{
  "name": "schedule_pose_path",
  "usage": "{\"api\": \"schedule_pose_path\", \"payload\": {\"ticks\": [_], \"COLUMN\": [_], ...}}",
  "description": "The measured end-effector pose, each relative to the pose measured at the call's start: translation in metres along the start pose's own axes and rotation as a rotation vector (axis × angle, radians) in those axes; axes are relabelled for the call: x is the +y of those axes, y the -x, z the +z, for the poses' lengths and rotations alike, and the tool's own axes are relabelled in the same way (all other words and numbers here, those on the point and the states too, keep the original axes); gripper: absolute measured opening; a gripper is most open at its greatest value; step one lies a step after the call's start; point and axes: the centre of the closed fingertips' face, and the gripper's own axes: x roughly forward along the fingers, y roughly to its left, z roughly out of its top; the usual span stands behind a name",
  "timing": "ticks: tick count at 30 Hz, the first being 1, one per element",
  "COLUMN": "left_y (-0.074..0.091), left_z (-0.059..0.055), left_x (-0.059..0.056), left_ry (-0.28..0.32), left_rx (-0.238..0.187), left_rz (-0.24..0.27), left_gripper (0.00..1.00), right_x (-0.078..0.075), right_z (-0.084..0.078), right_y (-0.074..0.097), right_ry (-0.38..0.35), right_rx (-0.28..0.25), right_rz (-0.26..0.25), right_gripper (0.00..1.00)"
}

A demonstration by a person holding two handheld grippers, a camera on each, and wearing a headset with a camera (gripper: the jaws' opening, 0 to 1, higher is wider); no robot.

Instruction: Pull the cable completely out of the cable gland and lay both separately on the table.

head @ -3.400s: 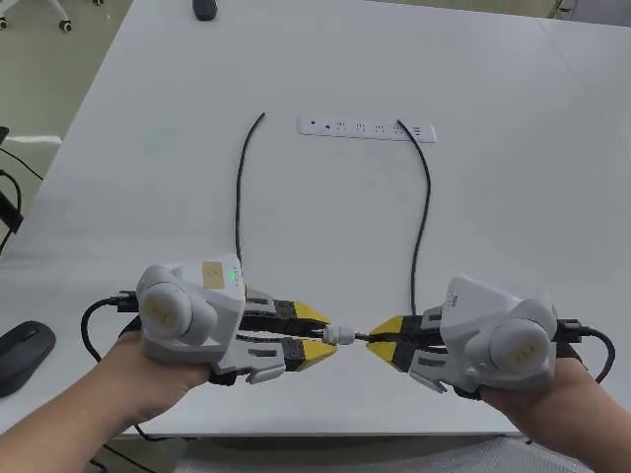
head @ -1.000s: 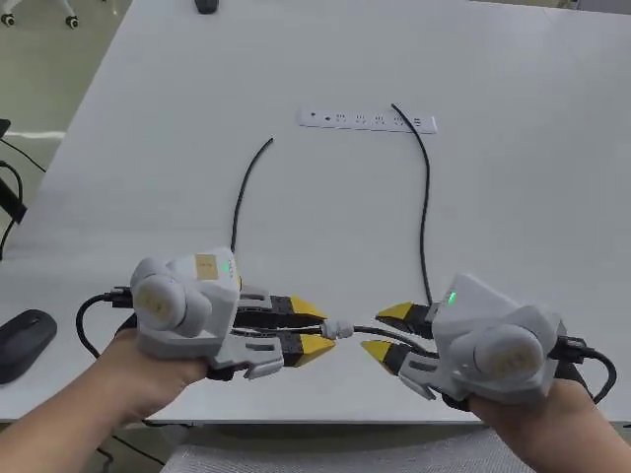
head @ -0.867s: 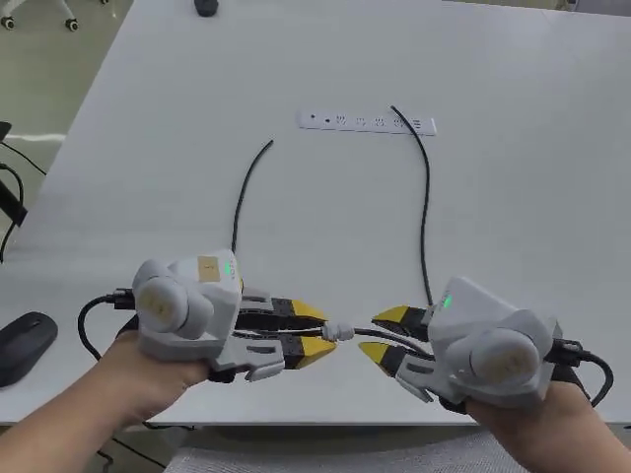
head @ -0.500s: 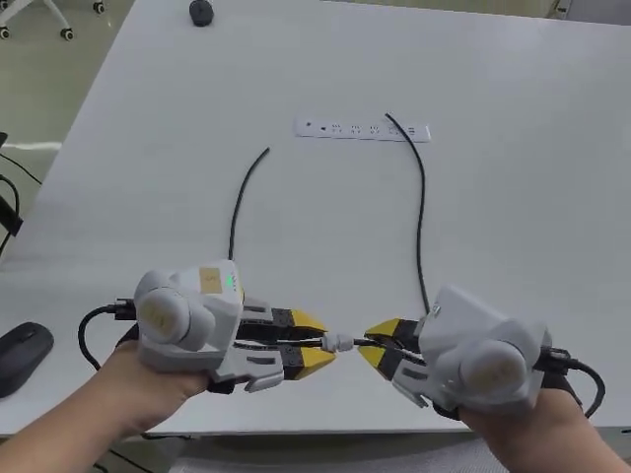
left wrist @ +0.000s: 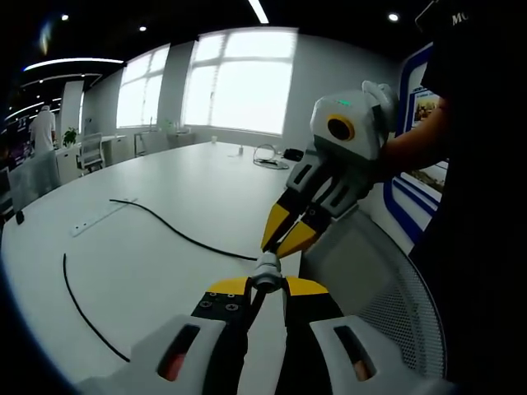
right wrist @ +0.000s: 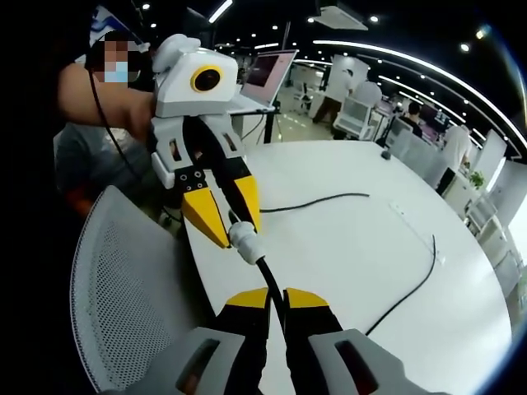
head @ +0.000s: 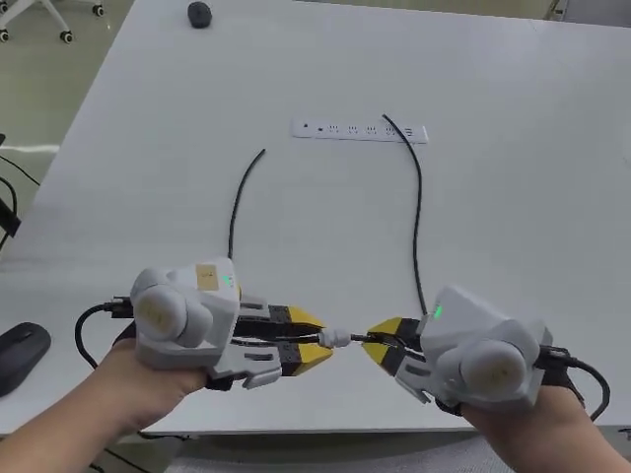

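One broad white tabletop [head: 513, 197] lay under the work, with a long white plastic power strip [head: 360, 130] near its far side. Nearer the person, at the front edge, the two grey-and-yellow grippers faced each other tip to tip.

A second before, the right gripper [head: 377, 342] had stood with its jaws apart around the cable. By this moment it had clamped down on the thin black round cable [head: 418, 217], just beside the gland. The left gripper [head: 320, 340] had kept its jaws pinched on the small pale plastic cable gland [head: 338, 339] throughout. Against the power strip, the cable's free left end lay nearer the person than it had a few seconds earlier. That suggested the cable was being drawn through in strokes, and that the fresh grip set up another pull.

From the right gripper the cable ran away across the table, its far tip resting on the power strip. Its other stretch curved over the table on the left side, so much still had to pass through. The gland, held just above the table edge, showed a ribbed whitish body with the cable entering its end.
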Motion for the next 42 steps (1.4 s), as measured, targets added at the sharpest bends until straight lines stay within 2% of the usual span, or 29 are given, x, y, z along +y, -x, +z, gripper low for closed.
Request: {"api": "schedule_pose_path", "payload": {"ticks": [10, 21, 30, 36, 37, 38, 42], "left_y": [-0.001, 0.001, 0.004, 0.003, 0.003, 0.003, 0.005], "left_z": [0.001, -0.001, -0.002, -0.001, -0.001, -0.001, -0.001], "left_x": [-0.002, -0.002, -0.001, -0.001, -0.002, -0.002, -0.002], "left_ry": [0.000, 0.007, 0.008, 0.011, 0.010, 0.007, 0.011], "left_rx": [-0.003, -0.002, -0.004, -0.010, -0.009, -0.009, -0.015], "left_rz": [0.010, 0.023, 0.027, 0.030, 0.031, 0.031, 0.034], "left_gripper": [0.16, 0.16, 0.16, 0.16, 0.16, 0.16, 0.16], "right_x": [-0.008, -0.020, -0.031, -0.035, -0.034, -0.035, -0.034], "right_z": [-0.014, -0.034, -0.054, -0.061, -0.060, -0.060, -0.065], "right_y": [0.003, 0.004, 0.007, 0.007, 0.007, 0.007, 0.007], "right_ry": [-0.053, -0.178, -0.239, -0.361, -0.418, -0.445, -0.421], "right_rx": [0.007, 0.008, 0.031, 0.023, 0.014, 0.005, 0.031], "right_rz": [-0.017, -0.035, -0.072, -0.083, -0.083, -0.081, -0.089], "right_gripper": [0.01, 0.00, 0.00, 0.00, 0.01, 0.01, 0.00]}}
